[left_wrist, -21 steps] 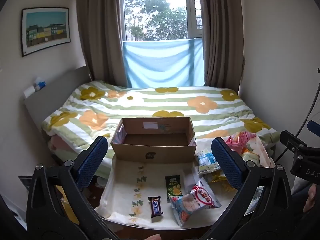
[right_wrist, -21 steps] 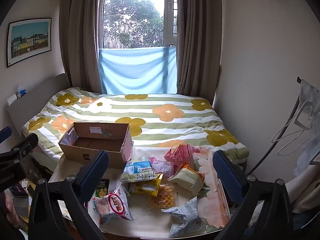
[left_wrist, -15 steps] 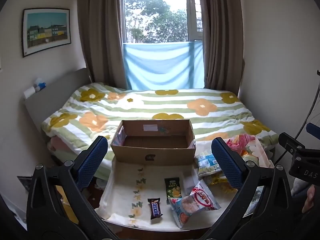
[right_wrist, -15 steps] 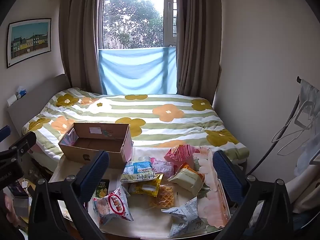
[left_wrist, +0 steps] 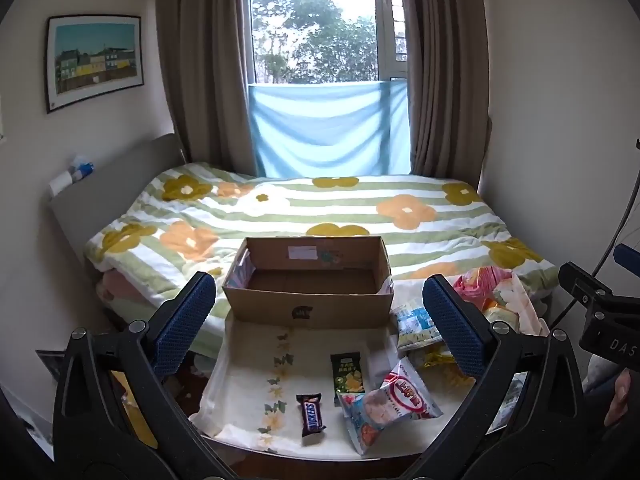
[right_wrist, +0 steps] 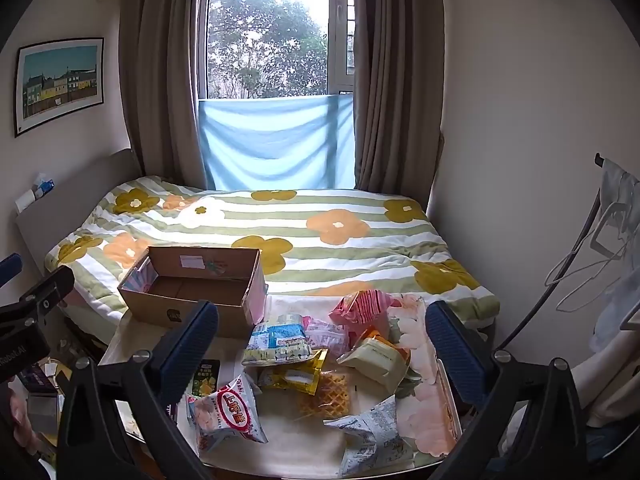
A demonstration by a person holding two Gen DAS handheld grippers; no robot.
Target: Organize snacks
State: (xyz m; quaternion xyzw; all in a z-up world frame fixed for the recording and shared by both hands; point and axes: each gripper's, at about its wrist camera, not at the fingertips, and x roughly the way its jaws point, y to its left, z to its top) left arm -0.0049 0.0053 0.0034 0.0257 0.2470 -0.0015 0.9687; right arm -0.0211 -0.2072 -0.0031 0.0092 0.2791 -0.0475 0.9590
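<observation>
Nothing looked sorted yet: the cardboard box (left_wrist: 306, 312) stood empty at the table's (left_wrist: 248, 364) far edge against the bed (left_wrist: 320, 212), while every snack lay loose on the table, from the Snickers bar (left_wrist: 311, 420) to the heap of packets (right_wrist: 320, 356). The left gripper (left_wrist: 316, 320) and right gripper (right_wrist: 320, 340) hung above them, fingers spread wide and holding nothing, and nothing seemed to block the way to the box.

Cardboard box (left_wrist: 306, 312): matt brown corrugated card, paper label on far inner wall. Table cover (left_wrist: 248, 380): cream cloth, printed flowers, soft matt. Snickers bar (left_wrist: 311, 415), shrimp chips bag (right_wrist: 230, 414), green packet (left_wrist: 347, 372): glossy plastic film, crinkled. Quilt (right_wrist: 304, 236): thick cloth, matt. Curtains (left_wrist: 200, 72): heavy brown fabric. Left gripper (left_wrist: 320, 320) pads (left_wrist: 184, 322): blue textured rubber; frame black matt plastic, metal screws.
</observation>
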